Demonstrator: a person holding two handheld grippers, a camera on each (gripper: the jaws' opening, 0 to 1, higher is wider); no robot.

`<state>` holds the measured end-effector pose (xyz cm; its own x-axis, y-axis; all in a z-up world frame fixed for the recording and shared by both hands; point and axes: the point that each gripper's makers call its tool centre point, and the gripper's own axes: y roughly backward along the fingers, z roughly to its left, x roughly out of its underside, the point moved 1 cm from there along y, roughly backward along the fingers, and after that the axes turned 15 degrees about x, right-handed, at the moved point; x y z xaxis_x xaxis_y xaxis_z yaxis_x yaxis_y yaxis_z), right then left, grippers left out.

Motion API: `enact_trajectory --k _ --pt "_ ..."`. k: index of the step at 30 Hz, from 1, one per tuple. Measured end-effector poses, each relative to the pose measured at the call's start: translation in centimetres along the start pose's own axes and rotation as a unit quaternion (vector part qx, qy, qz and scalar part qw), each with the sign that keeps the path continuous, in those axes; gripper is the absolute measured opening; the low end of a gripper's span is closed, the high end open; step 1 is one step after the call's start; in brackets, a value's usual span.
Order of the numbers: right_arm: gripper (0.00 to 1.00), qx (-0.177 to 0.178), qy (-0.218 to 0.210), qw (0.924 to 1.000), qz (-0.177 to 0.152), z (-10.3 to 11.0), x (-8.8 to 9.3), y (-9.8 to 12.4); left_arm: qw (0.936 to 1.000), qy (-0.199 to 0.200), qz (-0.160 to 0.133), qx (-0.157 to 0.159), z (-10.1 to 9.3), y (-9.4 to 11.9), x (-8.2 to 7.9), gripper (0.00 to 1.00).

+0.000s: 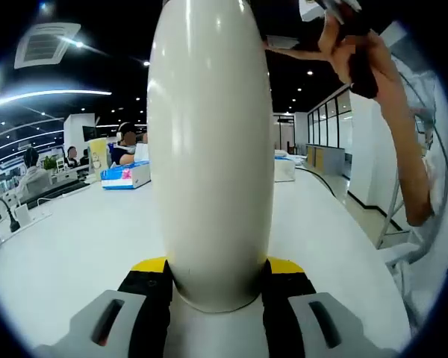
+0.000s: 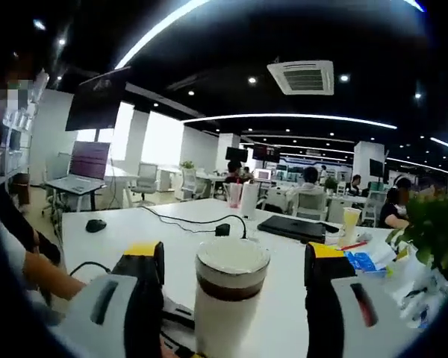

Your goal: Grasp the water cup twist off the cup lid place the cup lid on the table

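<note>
The water cup [image 1: 213, 149] is a tall white body, upright between the yellow-tipped jaws of my left gripper [image 1: 216, 270], which is shut on its lower part. In the right gripper view the same cup [image 2: 225, 313] rises between my right gripper's [image 2: 233, 253] jaws, with a white lid [image 2: 232, 259] on top over a dark band. Those jaws stand wide apart, open, with a gap to the cup on each side. A person's arm [image 1: 392, 127] reaches in at the top right of the left gripper view.
The white table [image 1: 60, 253] stretches away with a blue tissue box [image 1: 125, 175] on it. On the other side lie a black laptop [image 2: 291, 227], a mouse [image 2: 95, 224], a cable [image 2: 194, 220] and a green plant [image 2: 433, 224]. People sit at desks behind.
</note>
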<state>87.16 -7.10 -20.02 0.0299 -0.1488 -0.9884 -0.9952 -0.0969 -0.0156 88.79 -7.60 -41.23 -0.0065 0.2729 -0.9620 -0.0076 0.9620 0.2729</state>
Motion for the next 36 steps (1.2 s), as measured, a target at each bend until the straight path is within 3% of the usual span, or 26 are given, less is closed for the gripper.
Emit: enact_trajectory --k 5,10,17,24,32,36 --pt "0.84 0.074 0.007 0.9972 -0.008 1.1 0.6 -0.9 1.0000 0.000 0.000 0.000 -0.1 0.0 0.0 0.49" --pt "0.84 0.137 0.005 0.9905 -0.007 0.3 1.0 -1.4 1.0000 -0.001 0.001 -0.001 -0.1 0.0 0.0 0.49" --pt "0.82 0.171 -0.003 0.9853 -0.010 -0.3 1.0 -1.6 1.0000 -0.001 0.001 0.000 0.0 0.0 0.0 0.49" --pt "0.76 0.177 -0.020 0.9839 -0.008 -0.6 1.2 -1.5 1.0000 -0.001 0.001 0.000 0.1 0.0 0.0 0.49" --pt "0.64 0.165 -0.023 0.9856 -0.026 -0.2 0.3 -1.5 1.0000 0.000 0.000 0.000 0.1 0.0 -0.1 0.49" --pt "0.52 0.152 -0.022 0.9878 -0.027 0.3 0.2 -1.6 1.0000 0.000 0.000 0.001 0.1 0.0 -0.1 0.49"
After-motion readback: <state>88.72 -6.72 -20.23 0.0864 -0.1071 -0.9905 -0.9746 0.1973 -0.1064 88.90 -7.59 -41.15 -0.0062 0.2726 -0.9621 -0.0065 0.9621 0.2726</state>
